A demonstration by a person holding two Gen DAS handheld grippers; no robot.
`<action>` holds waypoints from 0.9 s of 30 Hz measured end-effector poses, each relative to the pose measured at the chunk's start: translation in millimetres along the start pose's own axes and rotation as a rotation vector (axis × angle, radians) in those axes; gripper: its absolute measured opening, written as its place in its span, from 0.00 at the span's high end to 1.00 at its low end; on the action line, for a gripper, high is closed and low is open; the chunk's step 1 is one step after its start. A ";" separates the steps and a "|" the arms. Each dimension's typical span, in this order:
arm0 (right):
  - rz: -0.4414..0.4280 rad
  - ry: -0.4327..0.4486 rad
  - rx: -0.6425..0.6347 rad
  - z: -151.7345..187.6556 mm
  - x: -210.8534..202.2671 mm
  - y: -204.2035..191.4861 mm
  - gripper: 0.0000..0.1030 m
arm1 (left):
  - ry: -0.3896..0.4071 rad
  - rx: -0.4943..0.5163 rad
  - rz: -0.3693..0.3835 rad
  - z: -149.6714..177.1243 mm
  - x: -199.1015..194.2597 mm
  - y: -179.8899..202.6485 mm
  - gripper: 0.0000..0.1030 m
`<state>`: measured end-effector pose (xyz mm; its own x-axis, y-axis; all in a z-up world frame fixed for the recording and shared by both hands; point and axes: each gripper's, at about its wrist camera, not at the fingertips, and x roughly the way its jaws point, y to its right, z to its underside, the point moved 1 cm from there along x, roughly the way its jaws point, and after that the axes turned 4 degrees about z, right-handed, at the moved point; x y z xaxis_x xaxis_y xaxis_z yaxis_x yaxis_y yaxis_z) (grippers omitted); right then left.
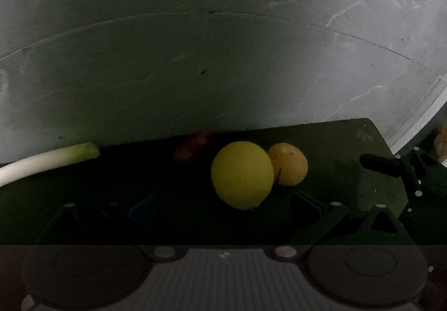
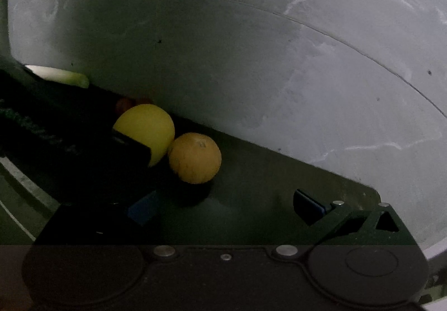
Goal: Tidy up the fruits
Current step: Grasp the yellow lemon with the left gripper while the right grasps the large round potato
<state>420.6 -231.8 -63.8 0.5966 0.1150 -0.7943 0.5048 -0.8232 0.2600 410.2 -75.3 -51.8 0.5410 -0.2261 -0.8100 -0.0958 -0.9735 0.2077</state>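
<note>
We have two round fruits on the mat (image 1: 349, 143), the larger fruit (image 1: 242, 174) left of and touching the smaller fruit (image 1: 289, 164). Leek (image 1: 47, 161) lies well to their left at the mat's far edge. Behind the mat we see the floor (image 1: 195, 59).

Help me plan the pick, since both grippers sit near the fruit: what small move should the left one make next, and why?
Probably ease the left gripper forward around the yellow fruit. Its fingers look open and the fruit sits centred just ahead of them on the dark mat. Go gently: the orange fruit touches it on the right, and the right gripper waits open nearby.
</note>
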 end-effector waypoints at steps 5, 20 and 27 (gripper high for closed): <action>-0.004 0.011 -0.021 -6.5 10.2 -1.7 0.01 | 0.000 -0.023 0.011 -5.9 9.4 -1.6 0.01; -0.007 0.046 -0.045 -14.6 26.1 -8.3 0.11 | 0.000 -0.055 0.045 -6.2 13.4 -7.3 0.09; -0.032 0.064 -0.030 -14.4 25.2 -7.4 0.23 | -0.014 -0.126 0.111 -4.4 16.3 -19.2 0.25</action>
<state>440.9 -214.8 -77.9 0.6179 0.1768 -0.7661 0.5420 -0.8017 0.2521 424.5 -60.1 -66.6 0.5212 -0.3329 -0.7859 -0.0481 -0.9308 0.3623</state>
